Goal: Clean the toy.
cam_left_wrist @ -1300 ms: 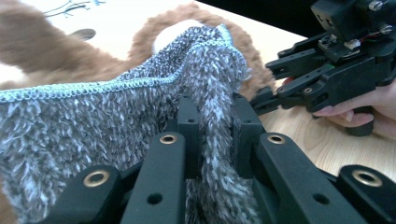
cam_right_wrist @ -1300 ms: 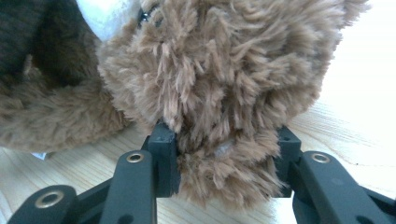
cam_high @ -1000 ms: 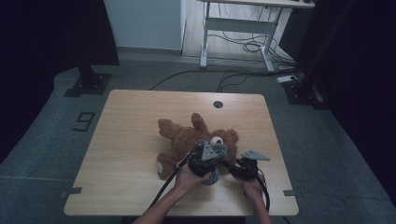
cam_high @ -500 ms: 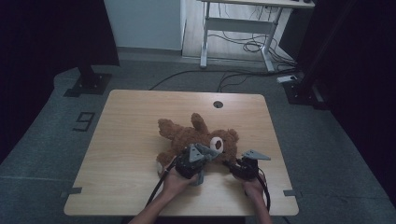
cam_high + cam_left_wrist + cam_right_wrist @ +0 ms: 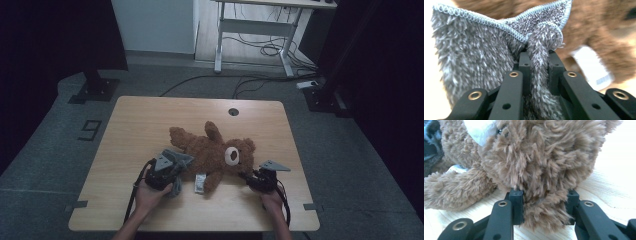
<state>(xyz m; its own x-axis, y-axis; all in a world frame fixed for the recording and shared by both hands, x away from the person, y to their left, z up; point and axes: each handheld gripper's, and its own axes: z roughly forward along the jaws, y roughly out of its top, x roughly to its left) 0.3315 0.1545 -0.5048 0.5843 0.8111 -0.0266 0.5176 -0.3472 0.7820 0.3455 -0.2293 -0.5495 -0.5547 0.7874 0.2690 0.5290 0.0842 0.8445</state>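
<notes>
Black hand-held gripper (image 5: 537,65) jaws bear brass-ringed screws.

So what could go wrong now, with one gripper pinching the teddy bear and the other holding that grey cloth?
The right gripper pinches only a tuft of the teddy bear at its head, so the fur could slip free if pulled. The left gripper holds just a bunched fold of the grey cloth, which might slide out while wiping. The cloth could also snag the bear's white tag and drag the bear across the table.
</notes>
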